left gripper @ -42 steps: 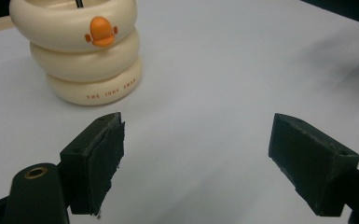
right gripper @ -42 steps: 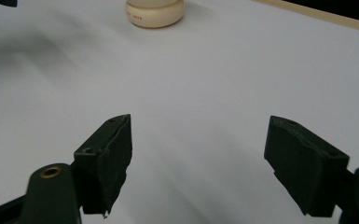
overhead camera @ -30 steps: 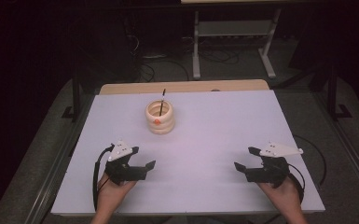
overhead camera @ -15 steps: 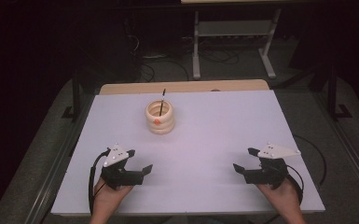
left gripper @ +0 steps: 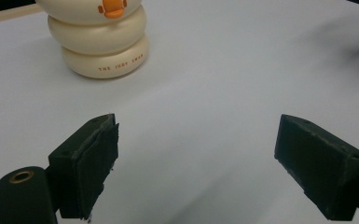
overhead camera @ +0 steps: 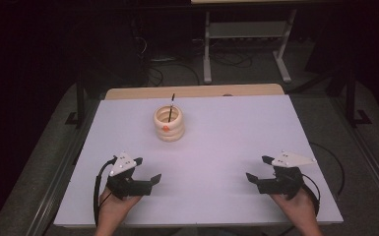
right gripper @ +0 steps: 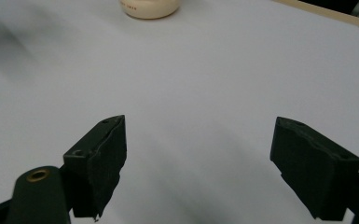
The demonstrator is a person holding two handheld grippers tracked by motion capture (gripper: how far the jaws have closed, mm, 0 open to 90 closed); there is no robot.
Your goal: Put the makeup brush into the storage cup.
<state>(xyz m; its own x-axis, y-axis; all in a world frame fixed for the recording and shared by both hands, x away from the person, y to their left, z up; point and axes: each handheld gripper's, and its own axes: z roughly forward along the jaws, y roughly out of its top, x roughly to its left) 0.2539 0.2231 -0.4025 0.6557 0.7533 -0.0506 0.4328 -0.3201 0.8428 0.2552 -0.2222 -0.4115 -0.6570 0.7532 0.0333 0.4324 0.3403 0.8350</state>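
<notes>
Nearest the person's edge of the table (overhead camera: 211, 206), the two hands rest on the white surface with bare tabletop all around them. The left gripper (overhead camera: 147, 169) sits near the left front corner, close to the left edge, its jaws spread wide with nothing between them; they have just been opening the last little way. In the left gripper view the two black pads (left gripper: 95, 161) stand far apart over bare white surface. The right gripper (overhead camera: 258, 169) lies near the right front corner, not far from the right edge, its jaws also wide apart and holding nothing, as the right gripper view confirms. Between the two grippers the tabletop lies flat and white. Farther off, left of the middle and towards the back, stands the cream holder (overhead camera: 169, 124) of stacked rings, upright, with an orange mark on its front and a thin dark stick (overhead camera: 171, 105) rising from its top. It stands well apart from both grippers. Behind it a strip of bare wood (overhead camera: 197, 91) marks the table's far edge.
</notes>
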